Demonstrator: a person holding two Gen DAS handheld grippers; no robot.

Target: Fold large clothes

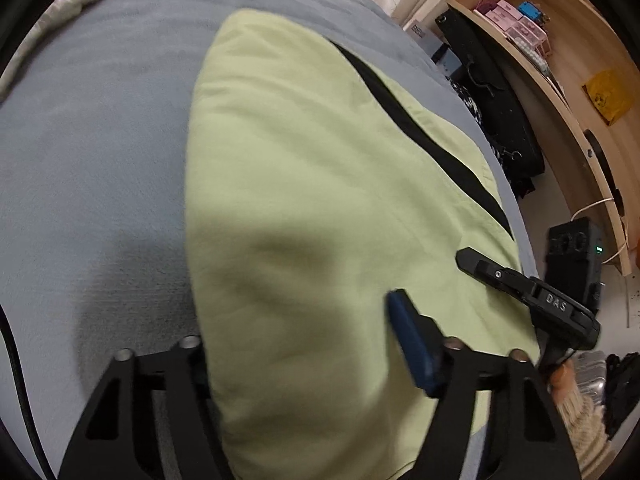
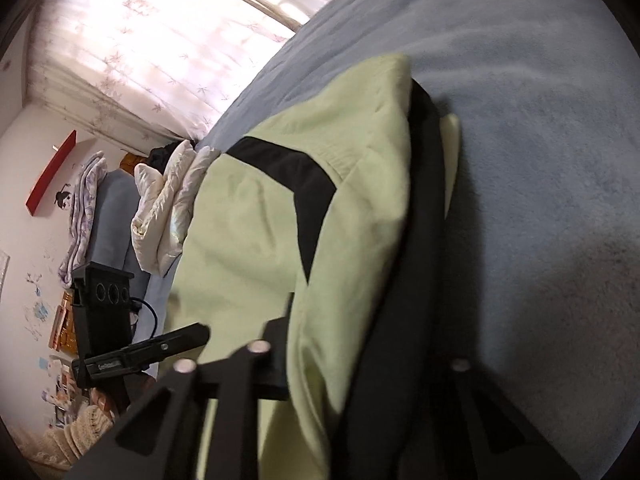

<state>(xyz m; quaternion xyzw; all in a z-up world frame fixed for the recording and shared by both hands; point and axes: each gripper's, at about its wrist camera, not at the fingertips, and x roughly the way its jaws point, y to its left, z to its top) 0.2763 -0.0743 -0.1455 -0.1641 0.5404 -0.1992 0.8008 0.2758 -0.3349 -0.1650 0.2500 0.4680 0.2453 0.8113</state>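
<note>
A light green garment point(image 1: 304, 168) with black panels lies bunched on the grey-blue bed cover point(image 1: 100, 152). My left gripper point(image 1: 300, 316) straddles its near end. The blue pad point(image 1: 412, 344) rests against the cloth on the right, the other finger is hidden behind the garment's left edge, and the jaws stand apart with fabric between them. My right gripper point(image 1: 520, 288) shows at the garment's right edge. In the right wrist view the garment point(image 2: 248, 216) is gathered into a thick fold, and my right gripper point(image 2: 316, 316) is shut on it, with one finger point(image 2: 280, 336) visible and the other buried under cloth. The left gripper point(image 2: 160, 348) sits at left.
Wooden shelves point(image 1: 560, 92) with boxes and a black bag point(image 1: 492, 92) stand beside the bed's right side. A cream quilted jacket point(image 2: 168, 200) lies near the far bed edge, under a curtained window point(image 2: 140, 40). A cream bundle point(image 1: 68, 4) lies at the bed's far left.
</note>
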